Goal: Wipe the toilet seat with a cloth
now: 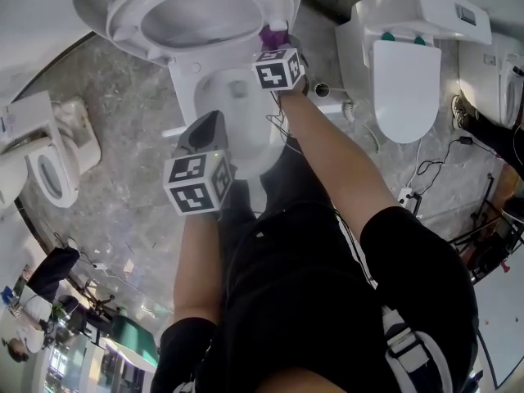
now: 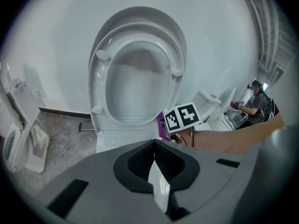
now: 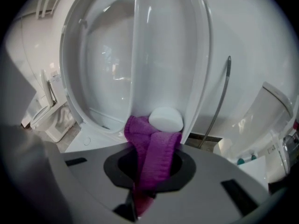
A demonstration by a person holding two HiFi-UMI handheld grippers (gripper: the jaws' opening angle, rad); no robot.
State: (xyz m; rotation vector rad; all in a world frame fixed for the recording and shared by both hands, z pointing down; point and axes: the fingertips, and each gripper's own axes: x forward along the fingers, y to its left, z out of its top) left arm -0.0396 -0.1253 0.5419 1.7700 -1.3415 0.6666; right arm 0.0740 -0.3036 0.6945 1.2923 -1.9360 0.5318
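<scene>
The toilet bowl [image 1: 236,97] lies open with its white inside showing. The toilet seat [image 1: 123,19] and the lid behind it stand raised at 12 o'clock in the head view.

The right gripper [image 3: 150,174] is clamped on the purple cloth [image 3: 156,146], which bunches out of its jaws. Only the right gripper view shows where the cloth sits: it is pressed to the raised seat's underside, touching a white oval bumper [image 3: 166,119] near the hinge end. In the head view only a scrap of purple shows past that gripper's marker cube [image 1: 278,70].

The left gripper [image 2: 155,161] has its jaws closed together with nothing between them. Its view looks squarely at the upturned seat ring and catches the right forearm [image 2: 229,139] crossing at 4 o'clock, and a person [image 2: 256,101] far off at 3 o'clock.

Only the head view shows 2 more toilets, 1 at 2 o'clock [image 1: 409,64] and 1 at 9 o'clock [image 1: 49,166].

Both bare forearms stretch toward 12 o'clock with the grippers tipped downward. The right reaches the seat, and the left is held short over the bowl's near rim.
</scene>
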